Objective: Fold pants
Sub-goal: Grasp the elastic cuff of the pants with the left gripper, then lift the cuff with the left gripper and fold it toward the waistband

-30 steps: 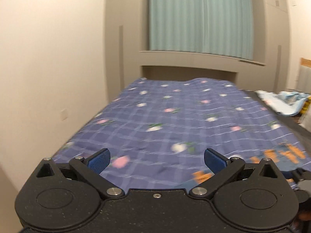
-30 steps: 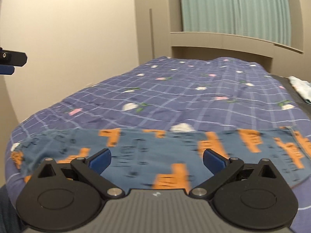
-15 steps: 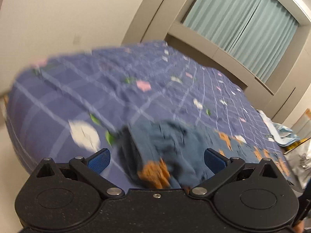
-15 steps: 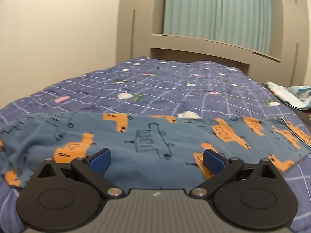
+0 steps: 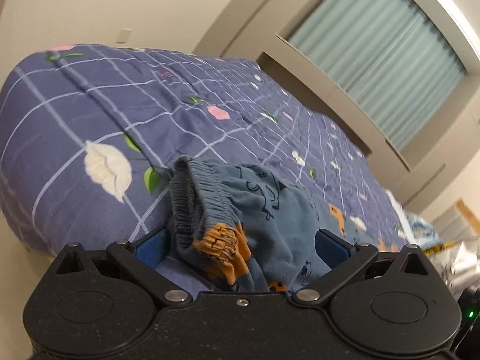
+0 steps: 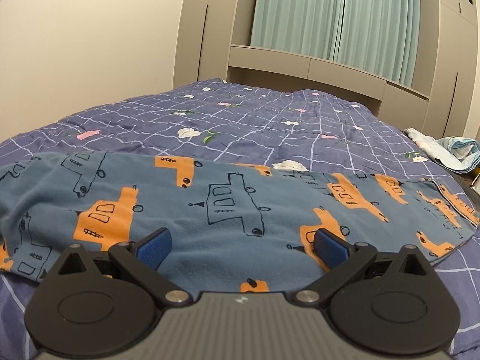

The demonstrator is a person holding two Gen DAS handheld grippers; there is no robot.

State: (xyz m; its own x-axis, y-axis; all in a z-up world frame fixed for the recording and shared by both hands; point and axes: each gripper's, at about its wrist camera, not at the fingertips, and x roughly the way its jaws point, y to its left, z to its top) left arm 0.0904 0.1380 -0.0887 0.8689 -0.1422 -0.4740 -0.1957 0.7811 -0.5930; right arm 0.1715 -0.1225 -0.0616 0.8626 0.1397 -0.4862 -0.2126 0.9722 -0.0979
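Blue pants [image 6: 228,201] with orange vehicle prints lie spread across the near part of the bed. In the left wrist view their bunched elastic waistband [image 5: 210,210] stands up between my fingers. My left gripper [image 5: 241,244] is open, its blue pads either side of the waistband, not closed on it. My right gripper [image 6: 241,244] is open, low over the middle of the pants, fingers resting at the near edge of the fabric.
The bed [image 6: 270,120] has a purple checked cover with flowers. A pile of light blue cloth [image 6: 447,150] lies at the bed's right edge. Walls, cabinets and a teal curtain [image 6: 336,18] stand behind. The bed's left edge drops off in the left wrist view [image 5: 18,210].
My left gripper has swung left and down to the waistband end of the pants, which now sits between its fingers. My right gripper has moved lower and closer over the pants.
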